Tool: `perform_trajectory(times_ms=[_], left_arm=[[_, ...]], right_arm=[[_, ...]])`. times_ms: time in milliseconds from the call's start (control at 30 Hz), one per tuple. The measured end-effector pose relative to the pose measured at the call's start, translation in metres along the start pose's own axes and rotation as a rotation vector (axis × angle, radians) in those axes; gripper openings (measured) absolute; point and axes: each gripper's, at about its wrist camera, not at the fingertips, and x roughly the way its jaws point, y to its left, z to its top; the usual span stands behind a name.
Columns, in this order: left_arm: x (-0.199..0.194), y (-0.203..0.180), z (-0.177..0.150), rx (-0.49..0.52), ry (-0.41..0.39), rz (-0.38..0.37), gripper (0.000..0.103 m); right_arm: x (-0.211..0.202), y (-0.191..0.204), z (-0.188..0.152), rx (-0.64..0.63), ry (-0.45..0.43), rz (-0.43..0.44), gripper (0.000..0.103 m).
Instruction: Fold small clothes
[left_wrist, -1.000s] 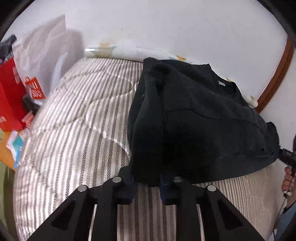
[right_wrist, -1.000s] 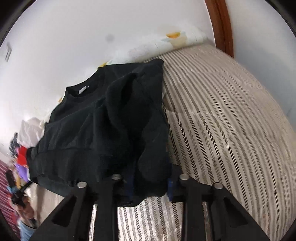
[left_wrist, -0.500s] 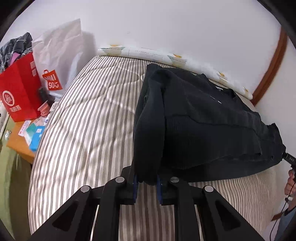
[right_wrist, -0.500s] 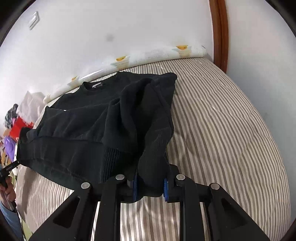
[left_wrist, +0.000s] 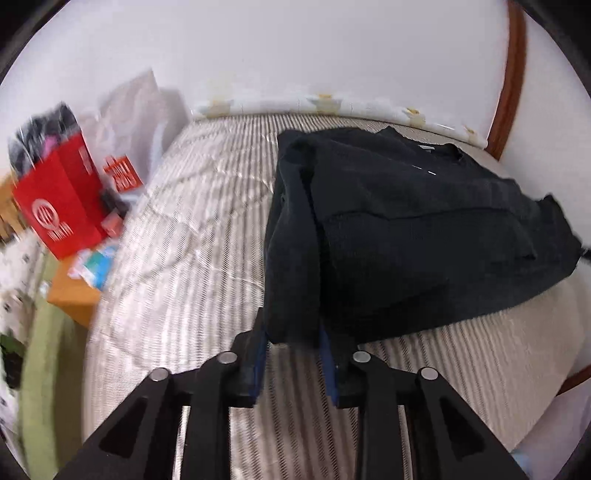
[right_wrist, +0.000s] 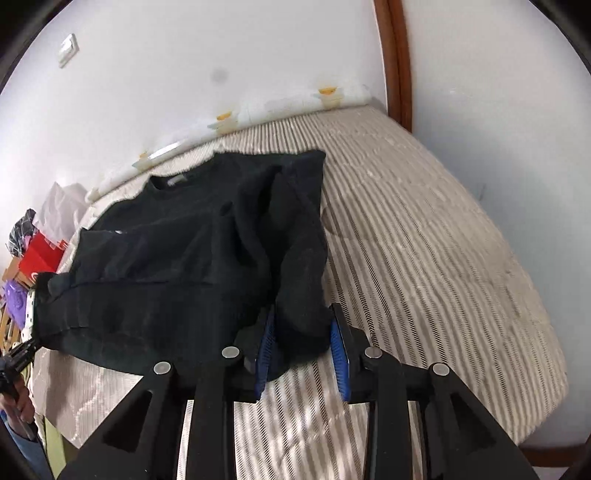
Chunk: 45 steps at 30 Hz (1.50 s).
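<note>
Sweater (left_wrist: 424, 236) lies on bed (left_wrist: 192, 266), soft, thick knit, floppy w/ some weight. Your left gripper (left_wrist: 293, 347) and right gripper (right_wrist: 301, 345) each part-open, hem bunch between pads. Pinch hem corners thru both layers, else it'll sag

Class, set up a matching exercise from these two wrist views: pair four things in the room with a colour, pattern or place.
Things:
1. sweater
2. bed cover
3. paper bag
4. door frame

Descriptions:
A. red, beside the bed
B. brown wood, against the wall
C. black, lying on the bed
D. beige and white stripes

Pairs: 1-C, 2-D, 3-A, 4-B
</note>
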Motion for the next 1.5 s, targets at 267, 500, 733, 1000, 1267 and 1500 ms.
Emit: perform_trajectory(times_ms=[267, 500, 733, 1000, 1267, 1500], left_arm=[[-0.041, -0.003, 0.002, -0.026, -0.089, -0.106, 0.042], [-0.027, -0.028, -0.004, 0.011, -0.034, -0.231, 0.023], [-0.004, -0.043, -0.004, 0.026, 0.017, -0.3, 0.021], [0.033, -0.057, 0.014, 0.013, 0.088, -0.301, 0.021], [0.028, -0.05, 0.036, -0.027, 0.085, -0.35, 0.021], [0.019, -0.046, 0.058, -0.048, 0.028, -0.366, 0.021]], right_arm=[[-0.041, 0.055, -0.013, -0.163, -0.079, 0.109, 0.026], [0.008, 0.076, -0.041, -0.213, 0.056, 0.139, 0.007], [0.029, 0.061, -0.042, -0.146, 0.1, 0.132, 0.006], [0.046, 0.074, -0.037, -0.139, 0.141, 0.079, 0.005], [0.034, 0.084, -0.014, -0.134, 0.073, 0.079, 0.005], [0.047, 0.091, 0.016, -0.114, 0.018, 0.071, 0.005]])
